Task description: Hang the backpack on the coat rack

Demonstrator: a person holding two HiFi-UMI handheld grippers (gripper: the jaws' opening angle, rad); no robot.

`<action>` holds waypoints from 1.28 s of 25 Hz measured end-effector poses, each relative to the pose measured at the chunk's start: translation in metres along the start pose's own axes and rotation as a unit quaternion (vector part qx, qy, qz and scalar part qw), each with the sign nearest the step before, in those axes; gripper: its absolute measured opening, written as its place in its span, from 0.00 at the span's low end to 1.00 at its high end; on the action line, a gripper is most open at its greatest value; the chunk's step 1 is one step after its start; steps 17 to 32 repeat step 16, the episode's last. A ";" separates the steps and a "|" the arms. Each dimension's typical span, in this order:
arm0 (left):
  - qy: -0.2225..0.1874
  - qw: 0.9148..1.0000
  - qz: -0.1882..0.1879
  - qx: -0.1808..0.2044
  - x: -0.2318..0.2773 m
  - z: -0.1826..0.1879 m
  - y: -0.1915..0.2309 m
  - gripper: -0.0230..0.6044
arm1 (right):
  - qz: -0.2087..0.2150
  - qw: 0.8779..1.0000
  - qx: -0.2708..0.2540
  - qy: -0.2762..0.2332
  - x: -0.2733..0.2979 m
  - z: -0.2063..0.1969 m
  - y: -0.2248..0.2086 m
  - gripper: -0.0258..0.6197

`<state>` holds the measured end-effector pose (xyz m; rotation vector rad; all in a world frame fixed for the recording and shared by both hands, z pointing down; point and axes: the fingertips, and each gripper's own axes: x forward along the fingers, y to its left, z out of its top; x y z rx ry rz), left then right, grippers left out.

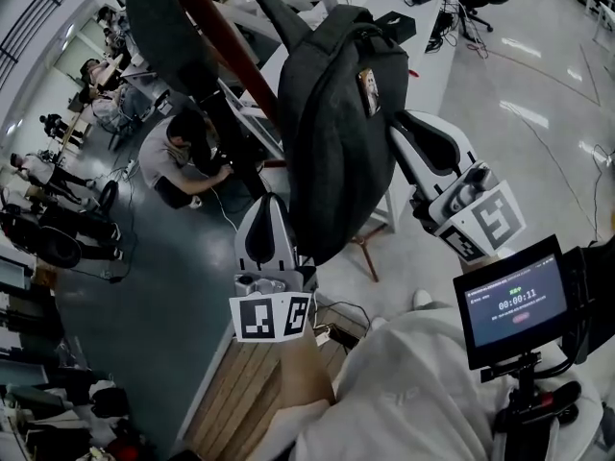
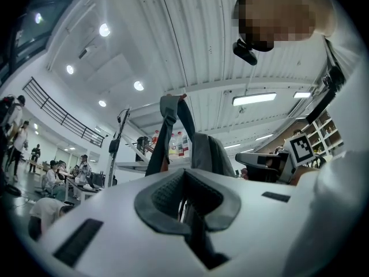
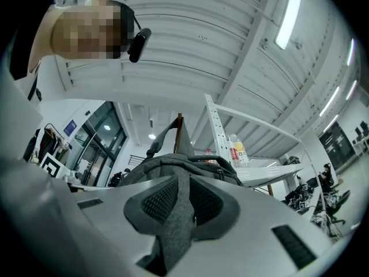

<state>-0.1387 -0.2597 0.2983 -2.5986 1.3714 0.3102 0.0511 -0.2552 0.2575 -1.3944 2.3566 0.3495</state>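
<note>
Both grippers were closed on the backpack point(image 1: 336, 133), which was held up against the rack point(image 1: 219, 29) at about head height. The right gripper point(image 3: 179, 209) was clamped on a fold of grey fabric at the pack's side. The left gripper point(image 2: 184, 203) was pinched almost shut on a thin dark edge at the pack's lower end. The pack was judged soft and slack, since its cloth was seen to bunch and crease between the jaws, and it seemed moderately heavy, hanging long and full. A grip on loose cloth was thought liable to slide or stretch, so firmer hold was expected from the top handle or a seam. A strap point(image 2: 171, 104) was seen passing over the top of the rack pole, and the load was probably best let down onto it slowly, with the lower grip kept until the strap was drawn taut.
</note>
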 end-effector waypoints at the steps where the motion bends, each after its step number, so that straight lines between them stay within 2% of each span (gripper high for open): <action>1: 0.000 1.000 -0.002 -0.001 0.000 -0.001 0.000 0.05 | 0.000 1.000 -0.004 0.001 0.000 -0.002 0.001 0.15; 9: -0.003 1.000 -0.003 0.000 0.001 -0.004 -0.003 0.05 | 0.010 1.000 0.001 0.001 0.002 -0.004 0.002 0.15; 32: 0.007 1.000 -0.008 -0.002 0.002 -0.013 -0.003 0.05 | 0.006 1.000 -0.001 0.006 0.000 -0.011 0.002 0.15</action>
